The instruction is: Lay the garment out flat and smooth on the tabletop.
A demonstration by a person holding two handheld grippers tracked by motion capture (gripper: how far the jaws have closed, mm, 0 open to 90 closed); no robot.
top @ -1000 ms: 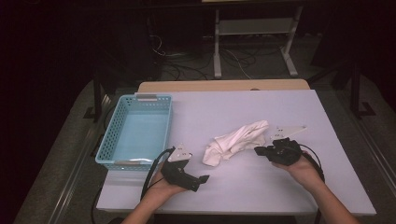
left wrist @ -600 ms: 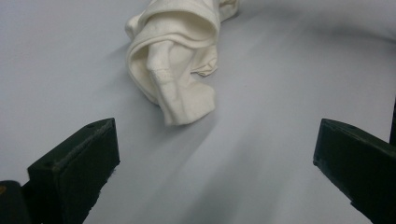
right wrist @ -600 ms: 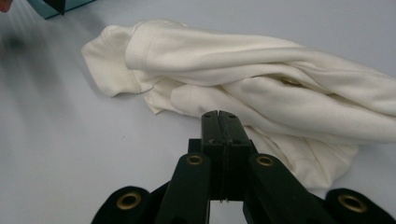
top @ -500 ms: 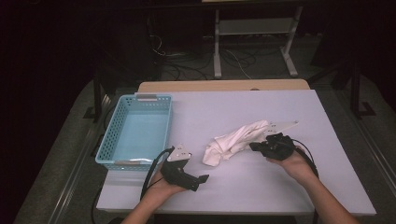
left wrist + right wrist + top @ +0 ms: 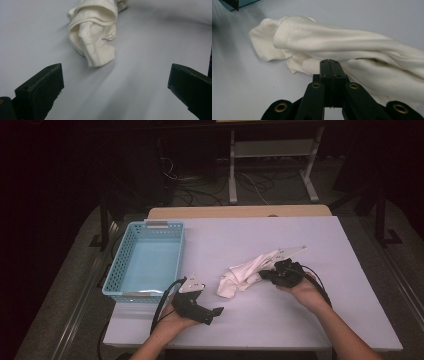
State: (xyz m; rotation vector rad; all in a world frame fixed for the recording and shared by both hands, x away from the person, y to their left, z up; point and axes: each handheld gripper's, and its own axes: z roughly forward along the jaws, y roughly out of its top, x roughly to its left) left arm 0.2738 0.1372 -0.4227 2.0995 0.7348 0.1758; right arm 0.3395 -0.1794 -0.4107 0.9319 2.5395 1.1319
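A crumpled white cloth (image 5: 245,272) lies on the pale table (image 5: 300,320), right of centre. My right gripper (image 5: 264,275) is shut, its tips at the cloth's right side. In the right gripper view the closed jaws of the right gripper (image 5: 329,62) meet just in front of the folds of the cloth (image 5: 332,40), with no fabric seen between them. My left gripper (image 5: 214,312) rests near the front edge, open and pointing right. In the left gripper view the left gripper (image 5: 115,82) stands wide apart, and the cloth (image 5: 93,32) lies a short way ahead.
A light blue plastic basket (image 5: 145,226) sits at the table's left side, with nothing in it; its corner (image 5: 237,3) appears in the right gripper view. A cable loops from each gripper. The floor beyond the table is dark, with a metal stand (image 5: 270,155).
My right gripper has slid left towards the cloth, staying shut. The left hand and its gripper have stayed in place.
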